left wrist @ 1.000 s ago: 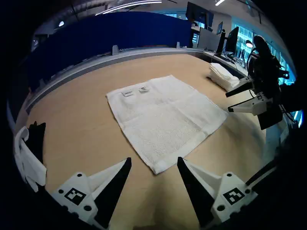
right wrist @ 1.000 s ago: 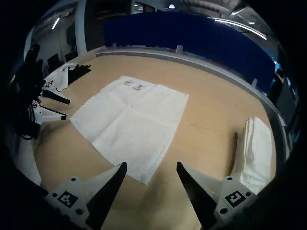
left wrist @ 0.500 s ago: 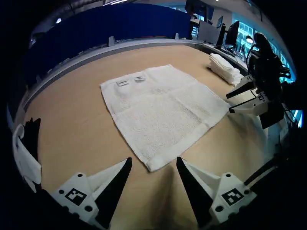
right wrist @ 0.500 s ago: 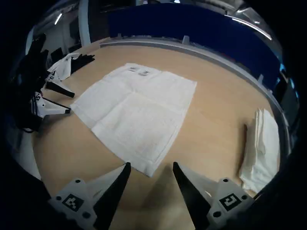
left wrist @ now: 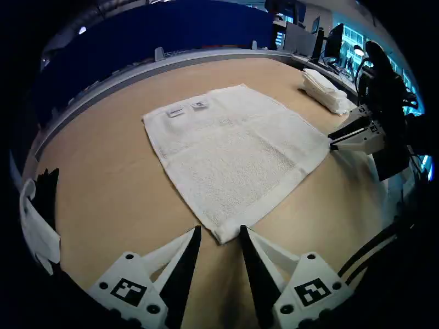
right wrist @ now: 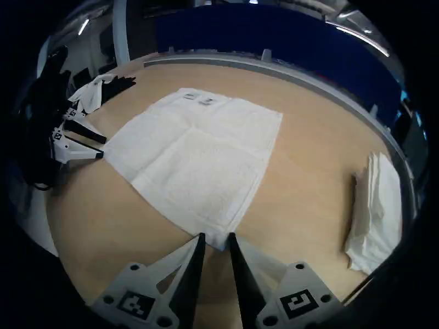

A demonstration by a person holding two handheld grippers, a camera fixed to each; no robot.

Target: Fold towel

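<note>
A white towel (left wrist: 236, 153) lies spread flat on the wooden table (left wrist: 110, 181), with two small labels near its far edge. My left gripper (left wrist: 219, 236) sits low at the towel's near corner. Its fingers have narrowed around that corner, but a gap still shows beside the left finger. My right gripper (right wrist: 215, 244) is at the opposite side's near corner of the towel (right wrist: 197, 159), its fingers drawn close with the corner pinched between them. The right gripper (left wrist: 331, 141) also shows at the towel's right corner, and the left gripper (right wrist: 103, 148) at its left corner.
A stack of folded white towels (right wrist: 378, 214) lies on the table (right wrist: 307, 164), also visible as the towel stack (left wrist: 326, 90) at the far right. White and black cloth (right wrist: 101, 90) lies near the far left edge. A blue partition (left wrist: 164, 38) runs behind the table.
Both grippers have come down and forward to the towel's corners. Their fingers have narrowed from wide open, the right more than the left.
</note>
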